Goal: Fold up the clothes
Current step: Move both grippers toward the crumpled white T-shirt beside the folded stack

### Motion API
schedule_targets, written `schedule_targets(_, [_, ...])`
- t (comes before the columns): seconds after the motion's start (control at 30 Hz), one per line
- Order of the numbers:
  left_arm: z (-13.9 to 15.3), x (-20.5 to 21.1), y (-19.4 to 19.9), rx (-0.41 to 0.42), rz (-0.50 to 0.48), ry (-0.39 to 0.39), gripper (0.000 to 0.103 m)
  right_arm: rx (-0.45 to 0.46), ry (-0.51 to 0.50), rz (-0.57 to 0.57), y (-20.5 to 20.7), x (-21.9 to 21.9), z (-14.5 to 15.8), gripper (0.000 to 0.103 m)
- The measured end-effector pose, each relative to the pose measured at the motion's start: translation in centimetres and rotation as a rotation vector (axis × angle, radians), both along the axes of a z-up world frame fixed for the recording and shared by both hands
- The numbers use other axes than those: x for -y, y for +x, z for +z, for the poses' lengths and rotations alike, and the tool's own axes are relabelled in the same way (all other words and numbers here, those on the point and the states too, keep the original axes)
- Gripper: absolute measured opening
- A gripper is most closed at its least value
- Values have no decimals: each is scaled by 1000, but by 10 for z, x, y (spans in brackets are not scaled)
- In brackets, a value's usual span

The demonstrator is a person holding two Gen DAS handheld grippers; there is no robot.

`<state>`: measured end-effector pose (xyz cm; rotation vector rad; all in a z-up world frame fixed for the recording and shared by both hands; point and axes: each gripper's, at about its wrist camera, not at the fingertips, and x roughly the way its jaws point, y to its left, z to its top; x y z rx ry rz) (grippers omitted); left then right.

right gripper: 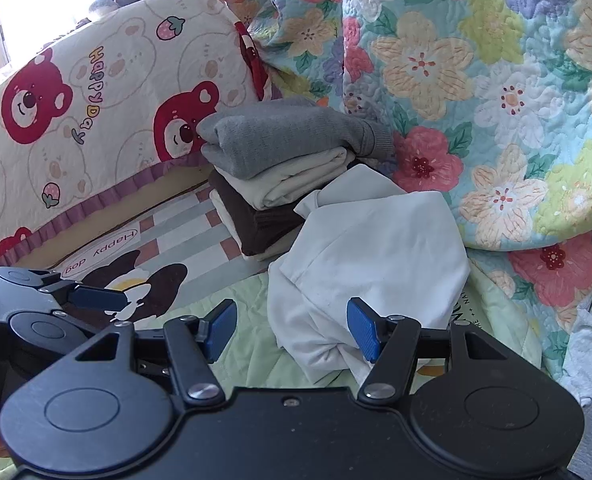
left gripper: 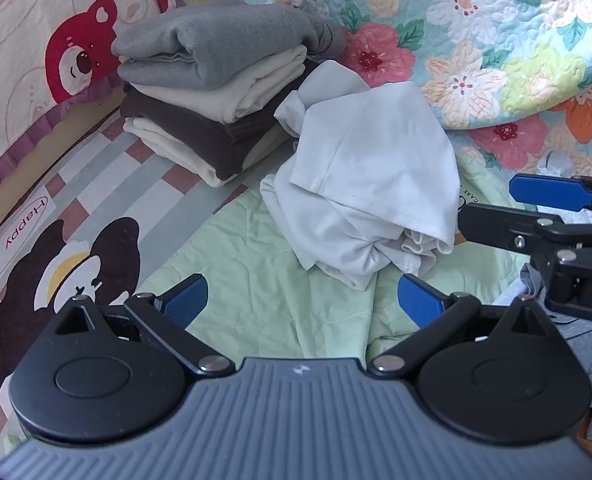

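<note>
Lying across everything: a bed surface dressed in several covers, with the white garment as the landmark for all places below.
Floral quilt [left gripper: 495, 40]: bunched up behind and to the right of the white garment, printed with large pink, cream, yellow and orange flowers on pale blue.
Bear-print cover [right gripper: 96, 100]: rising well to the left of the white garment, cream with red bear heads and a purple ruffled hem.
Cartoon-dog sheet [left gripper: 56, 264]: flat, left of and in front of the white garment, striped, with a dark dog figure and a "Happy dog" label.
Pale green quilted blanket [left gripper: 264, 296]: directly under the white garment and reaching toward both cameras.
Folded stack [left gripper: 216, 92]: just behind and left of the white garment, touching it at one side; grey knit on top, then cream, dark brown and cream layers.
White garment [left gripper: 367, 184]: crumpled in a loose heap on the green blanket, not yet folded, its edges tucked under itself at the front.
Grey clothing [right gripper: 591, 344]: rumpled, well to the right of the white garment.
Left gripper [left gripper: 303, 304]: just in front of the white garment, blue pads spread wide, nothing between them.
Right gripper [right gripper: 292, 330]: at the near edge of the white garment, fingers apart; the right pad overlaps the cloth in view, contact uncertain, no clamping seen.
</note>
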<state>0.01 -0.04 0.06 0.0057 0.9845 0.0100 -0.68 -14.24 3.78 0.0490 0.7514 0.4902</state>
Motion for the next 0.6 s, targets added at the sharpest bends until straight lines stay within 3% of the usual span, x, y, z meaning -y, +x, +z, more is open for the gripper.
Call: schedule_targets(0.6, [0, -2, -1, -26, 30, -21, 103, 68, 24, -54, -4, -10, -5, 66])
